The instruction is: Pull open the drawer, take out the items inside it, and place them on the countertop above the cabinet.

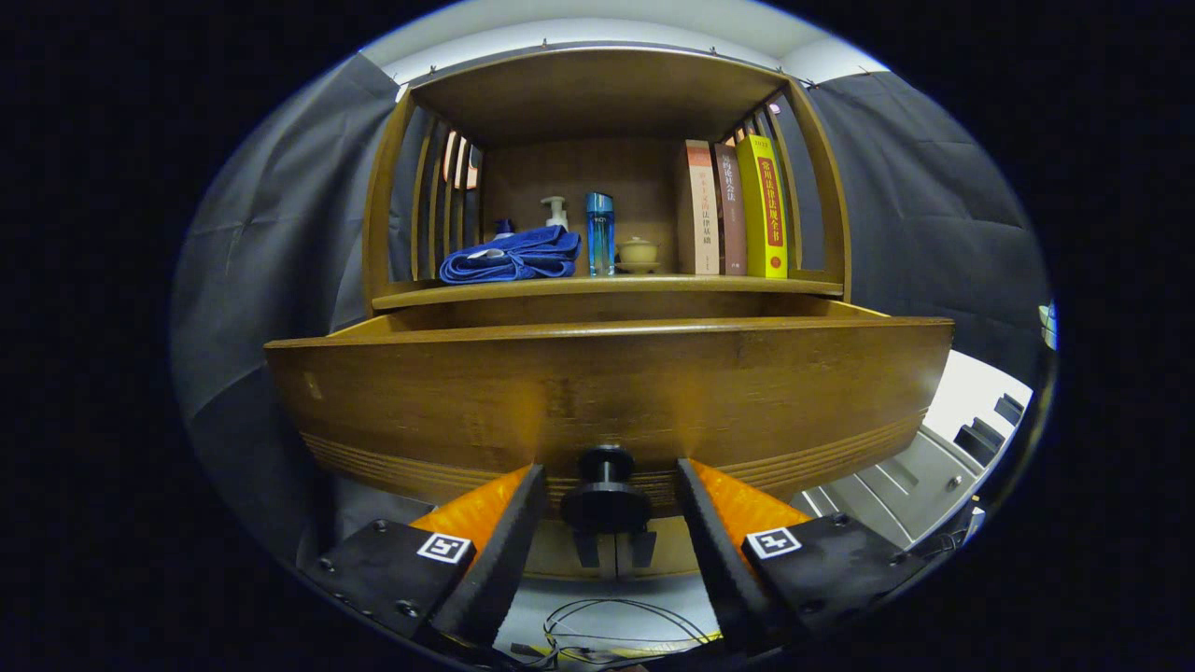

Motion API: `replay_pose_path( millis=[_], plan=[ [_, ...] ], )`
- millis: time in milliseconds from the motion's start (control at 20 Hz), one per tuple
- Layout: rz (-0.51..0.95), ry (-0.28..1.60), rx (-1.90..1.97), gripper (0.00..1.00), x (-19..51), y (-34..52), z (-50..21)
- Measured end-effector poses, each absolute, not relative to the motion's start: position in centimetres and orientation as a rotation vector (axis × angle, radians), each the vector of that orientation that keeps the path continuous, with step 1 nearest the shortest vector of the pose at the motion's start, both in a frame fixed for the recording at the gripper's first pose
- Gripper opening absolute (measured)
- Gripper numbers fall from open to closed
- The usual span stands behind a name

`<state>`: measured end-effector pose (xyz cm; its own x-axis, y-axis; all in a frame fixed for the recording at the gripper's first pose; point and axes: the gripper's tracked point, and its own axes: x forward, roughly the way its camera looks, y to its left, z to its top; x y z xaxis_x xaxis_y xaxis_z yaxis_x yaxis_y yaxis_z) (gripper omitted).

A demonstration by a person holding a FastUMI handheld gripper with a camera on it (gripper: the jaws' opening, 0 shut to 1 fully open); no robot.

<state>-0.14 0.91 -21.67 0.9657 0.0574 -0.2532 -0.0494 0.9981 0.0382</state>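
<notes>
Flanking one drawer (607,392) knob (606,495), gripper (607,485) jaws apart; three books (736,207) above.

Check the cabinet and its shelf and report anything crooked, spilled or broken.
Nothing stands out. The drawer is pulled out squarely, with the knob between the open gripper fingers, neither touching it. On the countertop, the blue cloth lies loosely folded, the bottles and books upright.

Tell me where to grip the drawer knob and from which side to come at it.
Grip the drawer knob by its narrow neck, just behind the round head, coming straight on at the drawer front. The knob sticks out toward the gripper, whose fingers are open to either side of it and not yet pressing, so closing there should let the wider head catch during a pull.
</notes>
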Motion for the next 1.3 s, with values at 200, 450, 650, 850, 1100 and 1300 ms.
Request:
replay_pose_path(
  millis=[200, 450, 650, 850, 1100, 1300],
  plan=[
    [0.032, 0.055, 0.002, 0.94, -0.3, 0.2, -14.9],
    [0.065, -0.062, -0.046, 0.96, 1.7, 0.4, -5.3],
    [0.161, 0.040, -0.081, 0.97, 7.7, 0.8, -2.8],
    [0.207, 0.209, -0.126, 0.98, 12.7, 0.8, -4.9],
    [0.231, 0.445, -0.207, 0.99, 14.6, 0.5, -12.3],
    [0.233, 0.591, -0.229, 0.99, 15.0, 0.5, -17.8]
  ],
)
